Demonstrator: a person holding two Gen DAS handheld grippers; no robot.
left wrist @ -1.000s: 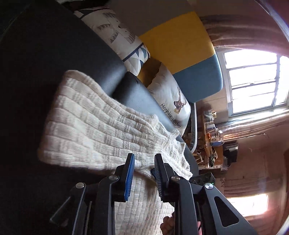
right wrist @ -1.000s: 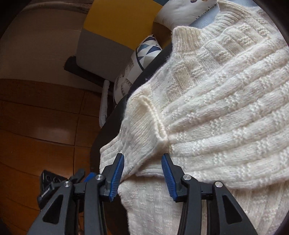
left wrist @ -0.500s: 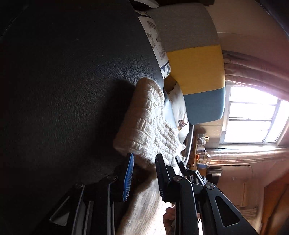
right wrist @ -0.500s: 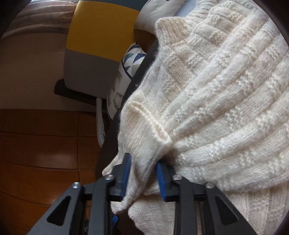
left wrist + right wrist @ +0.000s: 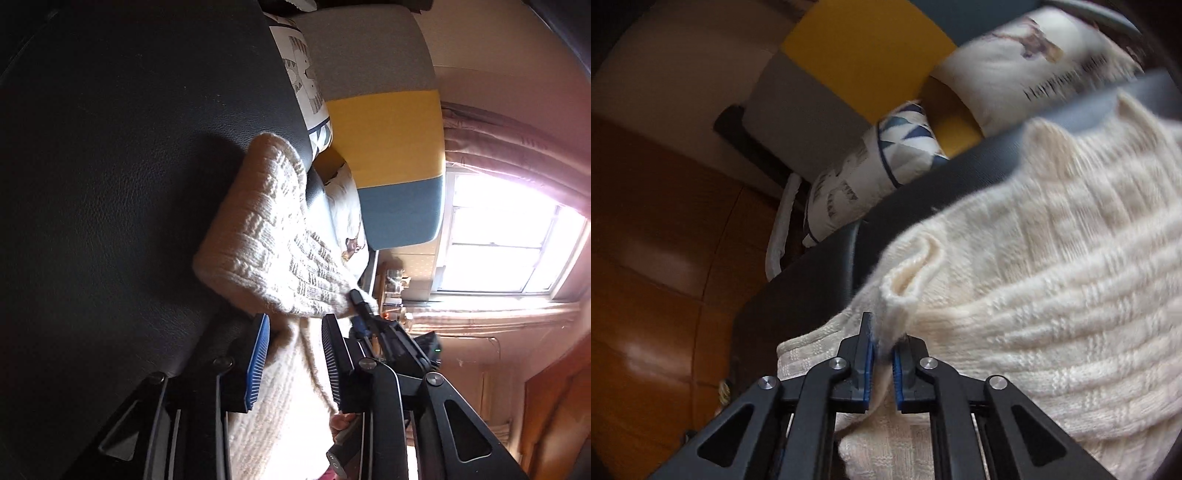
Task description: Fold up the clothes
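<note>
Fold underway: right tongs [image 5: 882, 354] clenched on cream sweater [image 5: 1052, 295] edge, left tongs [image 5: 295, 354] released astride knit over dark tabletop [image 5: 110, 184]; next, probably carry pinched edge across

sweater [image 5: 1052, 295]: cream, basket-knit | surface [image 5: 110, 184]: black | chair back [image 5: 384, 147]: grey, yellow, blue bands

Window [image 5: 513, 240] glare, dim blurred foreground
</note>
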